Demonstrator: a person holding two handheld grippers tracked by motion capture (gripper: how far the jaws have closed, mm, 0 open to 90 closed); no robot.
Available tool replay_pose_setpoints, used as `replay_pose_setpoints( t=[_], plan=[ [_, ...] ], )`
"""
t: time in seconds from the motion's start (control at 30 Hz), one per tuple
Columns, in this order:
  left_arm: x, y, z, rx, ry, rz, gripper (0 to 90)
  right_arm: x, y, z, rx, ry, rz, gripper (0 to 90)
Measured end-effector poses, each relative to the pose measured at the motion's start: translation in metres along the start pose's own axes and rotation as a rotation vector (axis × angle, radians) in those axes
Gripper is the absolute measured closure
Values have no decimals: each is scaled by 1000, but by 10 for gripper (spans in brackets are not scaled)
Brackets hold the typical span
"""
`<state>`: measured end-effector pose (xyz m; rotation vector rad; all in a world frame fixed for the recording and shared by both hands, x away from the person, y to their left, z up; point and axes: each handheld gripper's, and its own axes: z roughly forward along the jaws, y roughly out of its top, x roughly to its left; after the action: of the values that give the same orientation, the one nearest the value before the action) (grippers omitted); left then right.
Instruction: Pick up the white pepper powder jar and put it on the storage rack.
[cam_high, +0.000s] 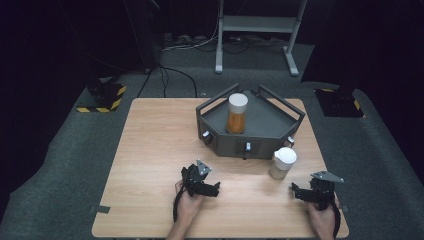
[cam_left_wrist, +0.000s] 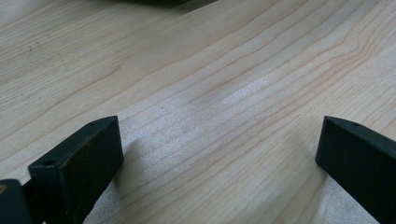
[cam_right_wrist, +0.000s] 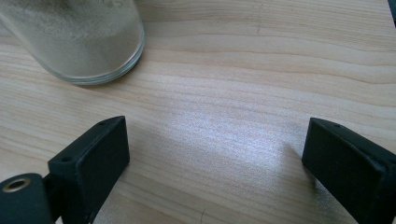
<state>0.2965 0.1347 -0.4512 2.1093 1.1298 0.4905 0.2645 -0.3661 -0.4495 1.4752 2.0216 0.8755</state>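
From above, your left gripper rests low over the wooden surface, and your right gripper does the same near the front right corner. A white-lidded jar of pale powder stands just ahead of the right gripper, slightly to its left. Beyond it sits a dark tray holding an orange-filled jar, well ahead of both grippers.

In the left gripper view, your left gripper has its jaws spread wide, with bare wood grain between them.

In the right gripper view, your right gripper is also spread wide and grips nothing. The powder jar's glass base stands ahead and to the left of the left jaw, apart from it.
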Motion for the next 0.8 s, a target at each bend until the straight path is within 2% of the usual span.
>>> replay_pose_setpoints(
  t=[0.43,0.8],
  plan=[
    [0,0,0,-1,1,0,9,-2,3,1,12,16,-15,28],
    [0,-1,0,-4,-1,-1,14,0,3,1,18,7,-11,5]
  ],
)
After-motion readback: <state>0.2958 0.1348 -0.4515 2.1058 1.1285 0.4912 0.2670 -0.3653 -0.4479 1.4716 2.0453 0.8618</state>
